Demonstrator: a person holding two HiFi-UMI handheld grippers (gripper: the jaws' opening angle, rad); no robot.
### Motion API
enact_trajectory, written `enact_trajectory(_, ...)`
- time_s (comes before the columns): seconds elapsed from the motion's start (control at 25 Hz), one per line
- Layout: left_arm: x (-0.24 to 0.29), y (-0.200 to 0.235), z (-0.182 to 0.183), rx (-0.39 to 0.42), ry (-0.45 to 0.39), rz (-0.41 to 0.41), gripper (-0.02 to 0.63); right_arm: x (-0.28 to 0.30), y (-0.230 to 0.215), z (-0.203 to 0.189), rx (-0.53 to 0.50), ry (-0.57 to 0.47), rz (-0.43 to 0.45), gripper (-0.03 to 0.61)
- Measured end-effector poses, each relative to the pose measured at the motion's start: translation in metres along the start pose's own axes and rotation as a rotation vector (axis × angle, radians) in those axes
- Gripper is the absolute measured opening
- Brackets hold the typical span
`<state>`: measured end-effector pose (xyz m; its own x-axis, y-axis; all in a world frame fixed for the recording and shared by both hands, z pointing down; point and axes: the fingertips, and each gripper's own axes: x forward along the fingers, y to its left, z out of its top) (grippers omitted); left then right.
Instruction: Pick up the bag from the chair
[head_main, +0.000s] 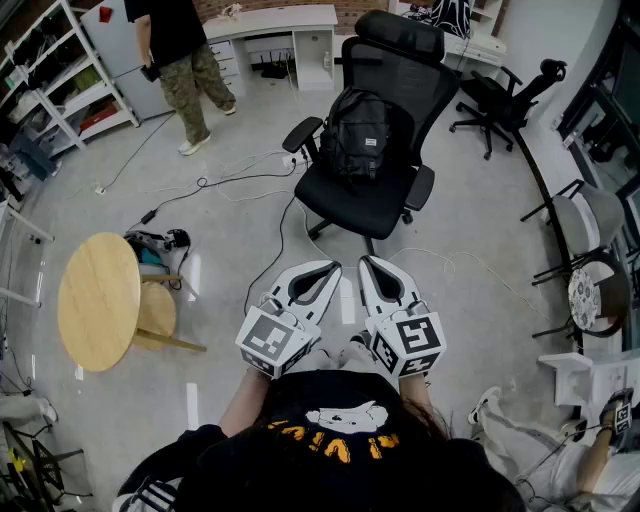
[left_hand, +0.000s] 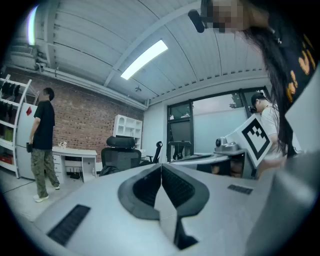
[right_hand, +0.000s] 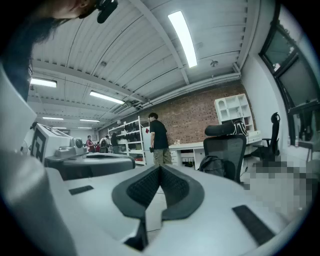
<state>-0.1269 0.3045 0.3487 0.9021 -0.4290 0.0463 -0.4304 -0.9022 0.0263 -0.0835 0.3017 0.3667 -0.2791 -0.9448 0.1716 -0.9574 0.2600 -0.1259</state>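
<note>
A black backpack (head_main: 355, 133) stands upright on the seat of a black office chair (head_main: 388, 70) straight ahead on the floor; it leans on the backrest. The bag (right_hand: 213, 165) and chair (right_hand: 226, 144) also show small in the right gripper view. In the left gripper view only the chair (left_hand: 120, 156) is plain. My left gripper (head_main: 327, 268) and right gripper (head_main: 367, 263) are held side by side close to my body, well short of the chair. Both have their jaws closed together with nothing between them.
A round wooden table (head_main: 98, 300) stands at the left with a small object on the floor beside it. Cables (head_main: 240, 180) trail over the floor before the chair. A person (head_main: 180, 60) walks at the far left. More chairs (head_main: 505, 95) and shelves (head_main: 60, 80) line the room.
</note>
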Motion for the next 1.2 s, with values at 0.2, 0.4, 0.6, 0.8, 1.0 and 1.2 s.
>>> enact_trajectory(0.2,-0.01,0.002,-0.003,-0.008,0.014,-0.002,0.009,-0.001,0.006,-0.001,0.022,-0.019,-0.016,0.002)
enact_trajectory(0.4,-0.017,0.006,-0.006,-0.017,0.011,0.007,0.009,-0.001,0.01,-0.001,0.044,-0.033,-0.02,0.003)
enact_trajectory(0.6,-0.021,0.013,-0.006,-0.033,0.009,0.027,0.009,-0.004,0.011,-0.002,0.029,-0.016,-0.023,0.003)
enact_trajectory(0.8,-0.012,0.015,-0.008,-0.053,-0.002,0.015,0.008,-0.002,0.004,-0.004,0.023,-0.002,-0.029,0.002)
enact_trajectory(1.0,0.004,0.025,-0.014,-0.066,0.007,0.019,0.009,0.01,-0.009,-0.005,0.021,0.005,-0.027,0.003)
enact_trajectory(1.2,0.027,0.045,-0.019,-0.073,0.03,0.03,0.009,0.036,-0.03,-0.008,0.04,0.015,-0.016,0.002)
